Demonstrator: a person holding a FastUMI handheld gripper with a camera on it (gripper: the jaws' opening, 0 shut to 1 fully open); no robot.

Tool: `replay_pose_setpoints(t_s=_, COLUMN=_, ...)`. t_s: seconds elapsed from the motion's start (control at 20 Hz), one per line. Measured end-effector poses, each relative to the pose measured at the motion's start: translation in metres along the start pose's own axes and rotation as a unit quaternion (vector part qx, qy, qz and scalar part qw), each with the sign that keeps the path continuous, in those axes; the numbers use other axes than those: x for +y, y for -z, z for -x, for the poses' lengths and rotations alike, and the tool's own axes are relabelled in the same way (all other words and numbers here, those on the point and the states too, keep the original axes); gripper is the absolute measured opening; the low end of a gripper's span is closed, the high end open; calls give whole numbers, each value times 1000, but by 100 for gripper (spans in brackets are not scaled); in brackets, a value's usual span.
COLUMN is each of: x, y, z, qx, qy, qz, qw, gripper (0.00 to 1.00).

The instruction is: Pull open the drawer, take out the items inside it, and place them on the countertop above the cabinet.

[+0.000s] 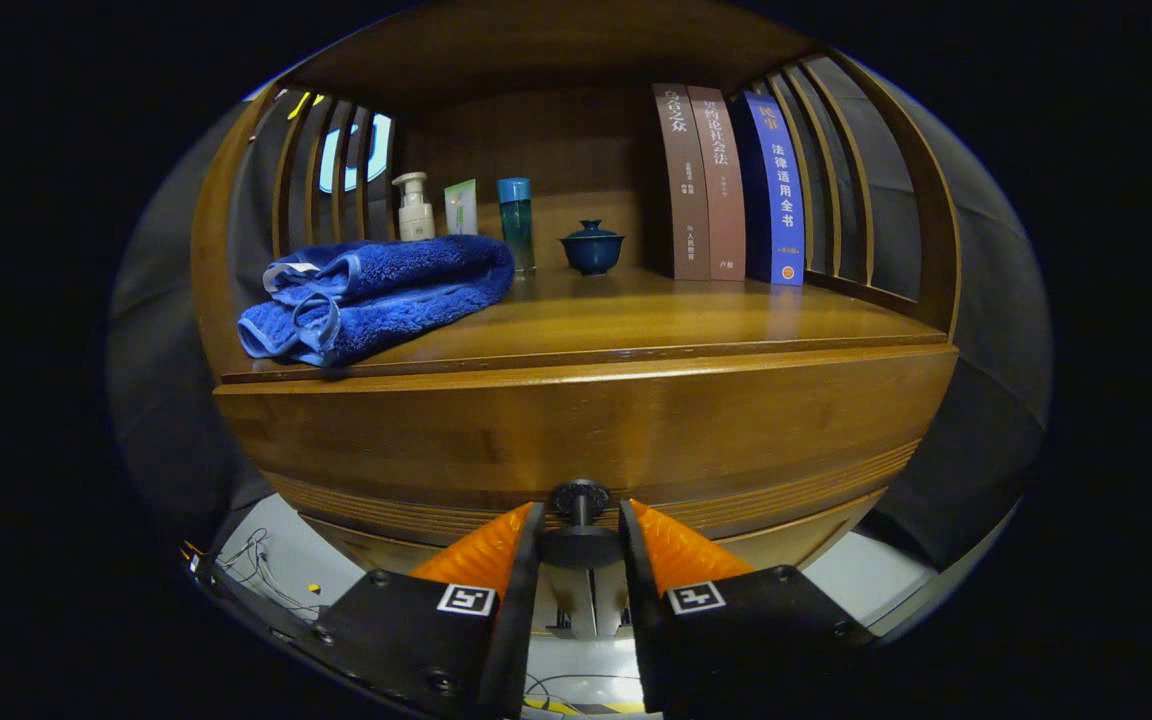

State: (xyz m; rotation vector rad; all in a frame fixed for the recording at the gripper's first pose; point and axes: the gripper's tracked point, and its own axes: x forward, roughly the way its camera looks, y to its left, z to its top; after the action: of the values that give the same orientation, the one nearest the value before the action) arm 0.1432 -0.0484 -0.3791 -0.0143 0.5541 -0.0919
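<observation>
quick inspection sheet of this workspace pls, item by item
surface: wooden countertop, bare in the middle
job's things: drawer shut, knob between the jaws
clutter: folded blue towel, pump bottle, tube, teal bottle, lidded cup, three books
grippers: gripper with jaws against the knob's sides
cables: thin wires on the floor below
surroundings: slatted cabinet sides

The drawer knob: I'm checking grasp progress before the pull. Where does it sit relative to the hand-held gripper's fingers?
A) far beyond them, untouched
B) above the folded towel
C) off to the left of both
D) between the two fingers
D: the drawer knob sits between the hand-held gripper fingers, which close against its sides below the drawer front.
</observation>
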Motion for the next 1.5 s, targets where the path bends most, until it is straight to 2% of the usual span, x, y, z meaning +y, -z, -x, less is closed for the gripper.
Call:
replay_pose_setpoints(t_s=0.15, x=0, y=0, z=1, qx=3, qy=2, qz=10, qw=1000, gripper=30)
replay_pose_setpoints(t_s=0.4, x=0, y=3, z=10, qx=12, qy=-3, qz=9, qw=1000, gripper=30)
replay_pose_setpoints(t_s=1.15, x=-5, y=49, z=126, qx=48, qy=-6, qz=2, qw=999, gripper=30)
replay_pose_setpoints(t_s=1.5, x=-6, y=68, z=164, qx=62, qy=-3, qz=-1, qw=998, gripper=30)
